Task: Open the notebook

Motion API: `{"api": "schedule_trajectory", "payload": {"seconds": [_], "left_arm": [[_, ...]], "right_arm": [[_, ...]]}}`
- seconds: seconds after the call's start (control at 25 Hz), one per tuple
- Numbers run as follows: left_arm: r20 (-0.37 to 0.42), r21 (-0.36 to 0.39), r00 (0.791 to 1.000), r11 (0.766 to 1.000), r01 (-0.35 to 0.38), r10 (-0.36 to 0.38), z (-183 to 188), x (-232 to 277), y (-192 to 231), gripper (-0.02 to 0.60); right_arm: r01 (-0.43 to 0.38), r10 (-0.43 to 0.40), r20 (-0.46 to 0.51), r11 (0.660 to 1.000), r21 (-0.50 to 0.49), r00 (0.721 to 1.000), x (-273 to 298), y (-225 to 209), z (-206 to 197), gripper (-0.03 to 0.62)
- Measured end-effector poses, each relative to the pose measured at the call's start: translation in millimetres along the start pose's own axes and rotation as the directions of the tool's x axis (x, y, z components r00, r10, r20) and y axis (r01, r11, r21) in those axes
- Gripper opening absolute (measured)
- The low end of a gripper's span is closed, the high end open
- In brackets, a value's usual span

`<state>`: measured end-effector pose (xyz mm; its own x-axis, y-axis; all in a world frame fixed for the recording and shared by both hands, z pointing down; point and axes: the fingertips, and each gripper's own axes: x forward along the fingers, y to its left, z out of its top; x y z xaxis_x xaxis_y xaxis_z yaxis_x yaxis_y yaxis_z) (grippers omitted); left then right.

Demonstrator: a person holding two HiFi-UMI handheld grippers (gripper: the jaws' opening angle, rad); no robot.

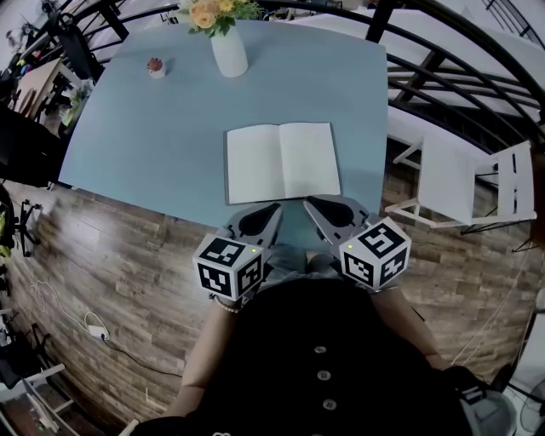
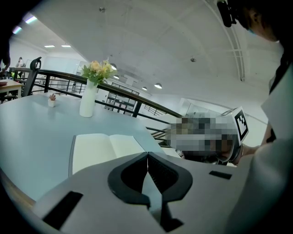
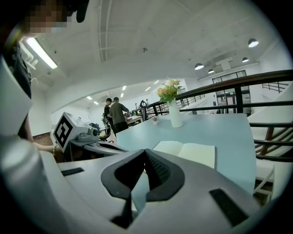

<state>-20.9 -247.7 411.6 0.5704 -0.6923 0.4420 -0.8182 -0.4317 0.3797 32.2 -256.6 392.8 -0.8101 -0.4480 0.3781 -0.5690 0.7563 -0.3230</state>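
bare table [image 1: 153,145] around notebook [image 1: 281,162], vase [image 1: 228,51] beyond

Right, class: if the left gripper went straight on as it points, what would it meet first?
Most likely the open notebook, near its front edge: the left gripper, shut, tilts down towards it. Depth is unclear; the table just short might come first.

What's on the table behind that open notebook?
A white vase of flowers and a small potted plant stand beyond the notebook, apart from it. The tabletop under its pages is covered.
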Motion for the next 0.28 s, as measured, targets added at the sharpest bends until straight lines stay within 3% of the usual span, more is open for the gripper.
{"api": "schedule_trajectory", "payload": {"seconds": [0.28], "left_arm": [[-0.001, 0.004, 1.0, 1.0, -0.008, 0.008, -3.1, -3.7, -0.8, 0.021]], "right_arm": [[0.0, 0.0, -0.01, 1.0, -0.007, 1.0, -2.3, 4.4, -4.7, 0.002]]}}
